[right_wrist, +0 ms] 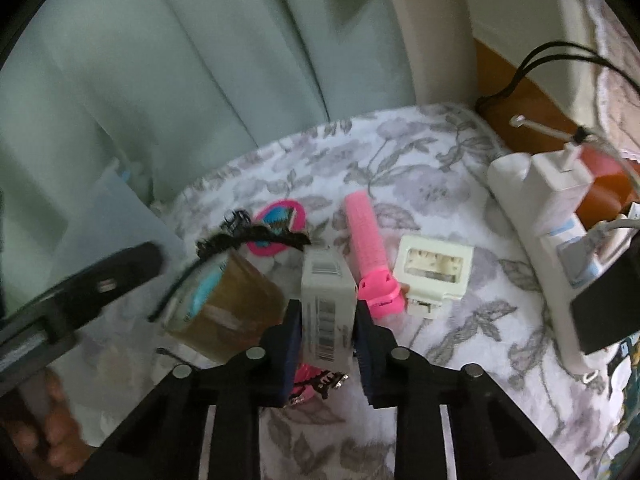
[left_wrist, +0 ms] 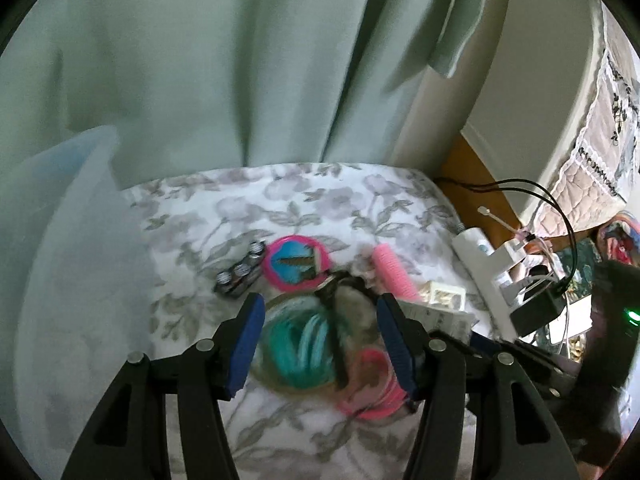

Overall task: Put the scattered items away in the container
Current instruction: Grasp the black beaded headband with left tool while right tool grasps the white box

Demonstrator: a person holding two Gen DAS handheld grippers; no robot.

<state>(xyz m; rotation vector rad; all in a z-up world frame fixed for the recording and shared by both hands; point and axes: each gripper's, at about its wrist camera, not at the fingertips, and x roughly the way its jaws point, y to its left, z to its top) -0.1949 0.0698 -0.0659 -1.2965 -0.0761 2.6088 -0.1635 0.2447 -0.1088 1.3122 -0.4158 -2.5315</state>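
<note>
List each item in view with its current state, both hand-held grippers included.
Right hand-held gripper: shut on the white barcoded box.
White barcoded box: clamped between the pads.
Left hand-held gripper: jaws apart around the teal bundle; contact unclear.
Teal bundle: lying on the floral cloth.
Pink hair roller: lying flat, untouched.
Cream case: lying flat beside the roller.
Pink round compact: lying flat.

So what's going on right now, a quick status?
Right gripper shut on barcoded box. Left gripper open over teal bundle. Pink roller close beside box.
</note>
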